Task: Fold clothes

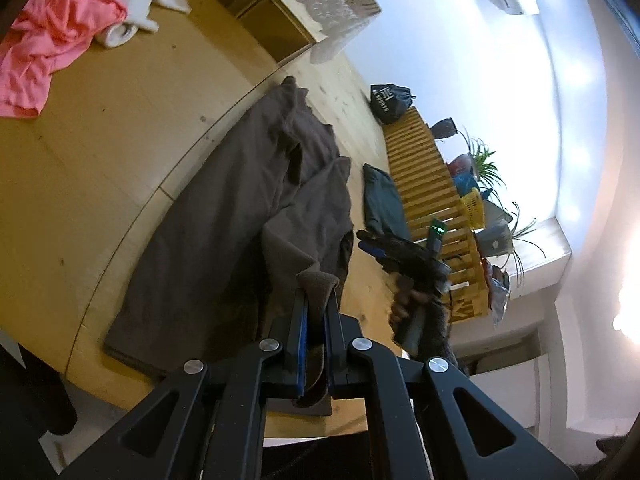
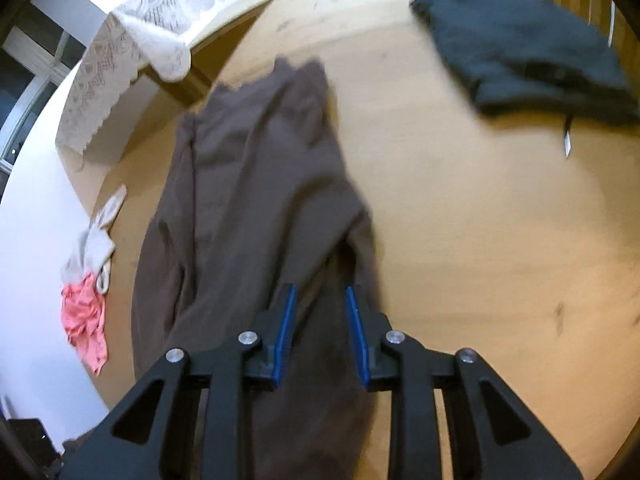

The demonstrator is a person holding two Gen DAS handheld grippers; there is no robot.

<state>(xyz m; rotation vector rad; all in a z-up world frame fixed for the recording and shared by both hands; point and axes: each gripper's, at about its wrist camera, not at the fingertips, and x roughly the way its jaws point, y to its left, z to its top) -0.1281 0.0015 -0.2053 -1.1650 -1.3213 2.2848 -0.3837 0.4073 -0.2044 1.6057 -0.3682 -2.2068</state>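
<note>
Jaws of the left gripper (image 1: 316, 300) are clamped on a fold of the brown garment (image 1: 224, 220), which lies long on the wooden table (image 1: 100, 140). Those of the right gripper (image 2: 321, 304) stand apart above the same cloth, pressing on nothing. Only the left wrist view shows the right gripper from outside, held by a hand (image 1: 404, 304), and the slatted wooden rack (image 1: 432, 184) with plants. Four garments can be counted: brown, dark folded piece (image 2: 520, 48), pink cloth (image 2: 84, 320), white cloth (image 2: 96, 248). The right wrist view is blurred, and the brown garment's near end is cut off.
</note>
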